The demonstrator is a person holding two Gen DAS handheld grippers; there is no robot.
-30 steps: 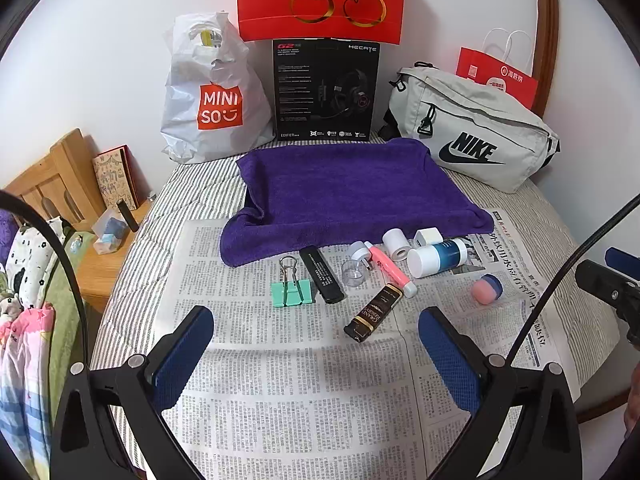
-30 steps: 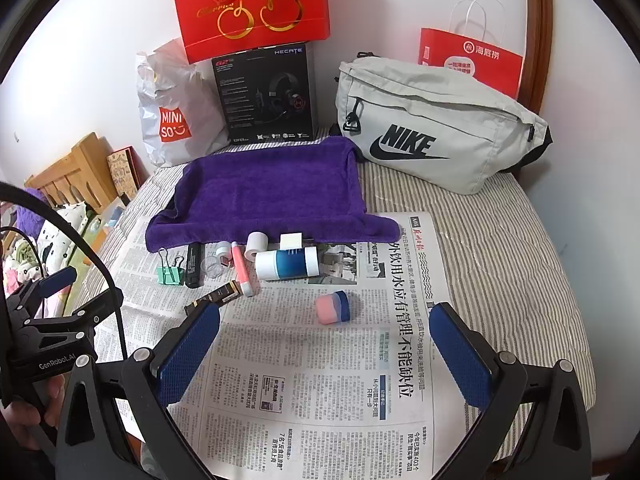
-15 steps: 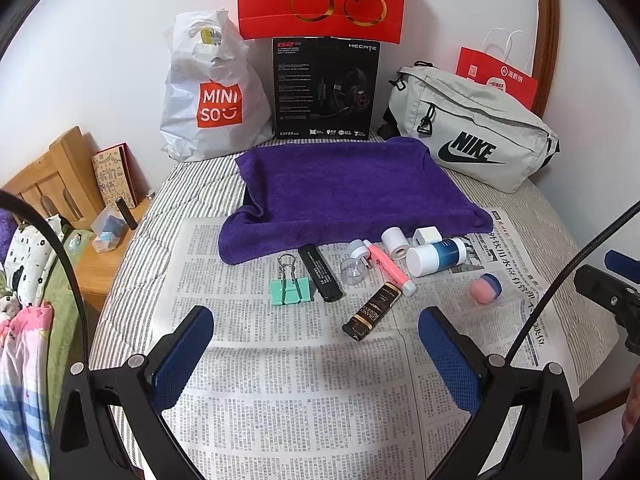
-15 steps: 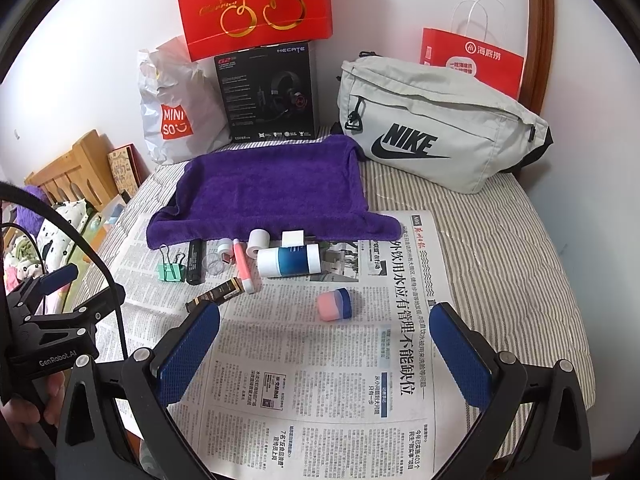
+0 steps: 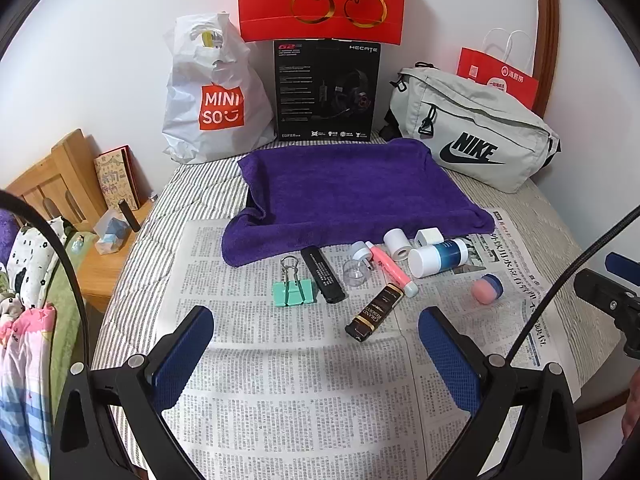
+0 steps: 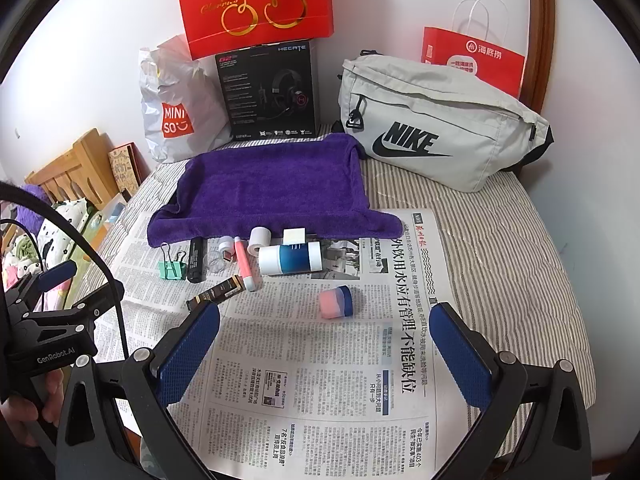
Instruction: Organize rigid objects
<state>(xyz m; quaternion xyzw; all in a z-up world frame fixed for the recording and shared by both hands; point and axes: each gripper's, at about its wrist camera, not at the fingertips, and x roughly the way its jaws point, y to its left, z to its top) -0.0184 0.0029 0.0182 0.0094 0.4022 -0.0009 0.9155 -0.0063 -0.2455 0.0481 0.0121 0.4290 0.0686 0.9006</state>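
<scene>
Small rigid objects lie on newspaper (image 5: 280,380) in front of a purple towel (image 5: 352,192): a green binder clip (image 5: 294,292), a black stick (image 5: 322,274), a clear cap (image 5: 354,274), a pink tube (image 5: 390,268), a dark brown bar (image 5: 374,312), a white roll (image 5: 396,243), a white cube (image 5: 429,237), a blue-white bottle (image 5: 438,257) and a pink-blue cap (image 5: 486,289). My left gripper (image 5: 316,344) is open and empty, just short of the brown bar. My right gripper (image 6: 324,344) is open and empty, just short of the pink-blue cap (image 6: 336,301).
A Miniso bag (image 5: 212,100), a black headset box (image 5: 326,92), a red gift bag (image 5: 320,0) and a grey Nike bag (image 5: 476,140) line the wall behind the towel. A wooden bedside stand (image 5: 100,264) is at the left. The striped bed edge (image 6: 552,280) curves away on the right.
Both grippers have crept slightly forward toward the objects. Nothing on the newspaper has moved.
</scene>
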